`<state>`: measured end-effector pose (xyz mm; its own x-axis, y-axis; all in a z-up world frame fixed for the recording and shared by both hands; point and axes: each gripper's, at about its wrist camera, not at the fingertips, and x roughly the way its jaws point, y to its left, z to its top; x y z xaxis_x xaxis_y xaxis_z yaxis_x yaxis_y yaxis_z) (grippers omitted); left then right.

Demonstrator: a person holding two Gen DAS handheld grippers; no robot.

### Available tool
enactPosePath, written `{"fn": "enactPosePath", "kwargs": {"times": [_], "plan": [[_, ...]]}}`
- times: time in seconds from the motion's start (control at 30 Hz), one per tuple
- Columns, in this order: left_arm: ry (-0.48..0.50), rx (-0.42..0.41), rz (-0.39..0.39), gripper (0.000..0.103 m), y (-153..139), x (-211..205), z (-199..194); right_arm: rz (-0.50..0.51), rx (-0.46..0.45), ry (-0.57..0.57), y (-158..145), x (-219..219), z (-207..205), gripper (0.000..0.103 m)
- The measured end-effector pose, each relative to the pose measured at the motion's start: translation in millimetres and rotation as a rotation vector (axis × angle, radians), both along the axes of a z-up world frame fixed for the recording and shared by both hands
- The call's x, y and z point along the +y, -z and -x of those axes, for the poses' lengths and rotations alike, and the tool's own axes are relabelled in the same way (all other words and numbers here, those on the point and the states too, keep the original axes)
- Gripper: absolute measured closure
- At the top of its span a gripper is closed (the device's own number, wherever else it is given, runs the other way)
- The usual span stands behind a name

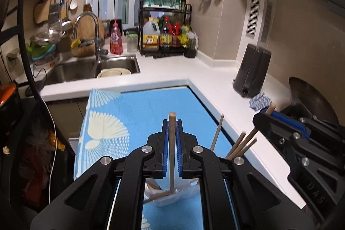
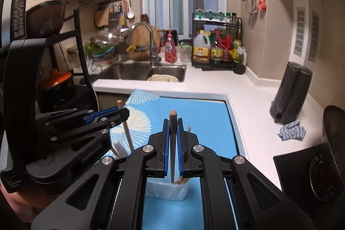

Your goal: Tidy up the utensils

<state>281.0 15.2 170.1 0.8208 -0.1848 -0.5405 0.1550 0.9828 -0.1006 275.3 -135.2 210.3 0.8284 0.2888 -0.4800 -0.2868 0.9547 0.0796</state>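
My left gripper (image 1: 172,122) is shut on a light wooden chopstick (image 1: 172,154) that stands upright between the blue pads. Its lower end reaches into a white plastic container (image 1: 172,197) on the blue patterned cloth (image 1: 140,105). Several more chopsticks (image 1: 241,146) stick up just right of the gripper, their base hidden. My right gripper (image 2: 173,121) is shut on a dark chopstick (image 2: 172,154), upright over the same white container (image 2: 166,191). Each gripper shows in the other's view: the right gripper (image 1: 266,112) and the left gripper (image 2: 121,111), each with a stick tip poking out.
A white L-shaped counter (image 1: 194,72) wraps around the cloth-covered table. It carries a sink (image 1: 86,70) with a plate in it, a bottle rack (image 1: 166,36), a black canister (image 1: 252,72) and a blue rag (image 1: 258,101). A wok (image 2: 334,143) and hob sit at the right.
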Motion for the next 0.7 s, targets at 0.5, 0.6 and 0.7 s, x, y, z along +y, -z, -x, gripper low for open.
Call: {"fn": "enactPosePath", "kwargs": {"times": [0.5,0.6,0.7], "plan": [[-0.074,-0.080,-0.001,0.043,-5,7,90,-0.019,-0.085,0.053,9,-30,76,0.032],[-0.096,-0.103,-0.006,0.026,2,6,109,-0.018,-0.130,0.102,16,-38,97,0.015],[-0.121,-0.115,-0.010,0.013,17,8,125,-0.016,-0.133,0.117,29,-44,111,0.005]]}}
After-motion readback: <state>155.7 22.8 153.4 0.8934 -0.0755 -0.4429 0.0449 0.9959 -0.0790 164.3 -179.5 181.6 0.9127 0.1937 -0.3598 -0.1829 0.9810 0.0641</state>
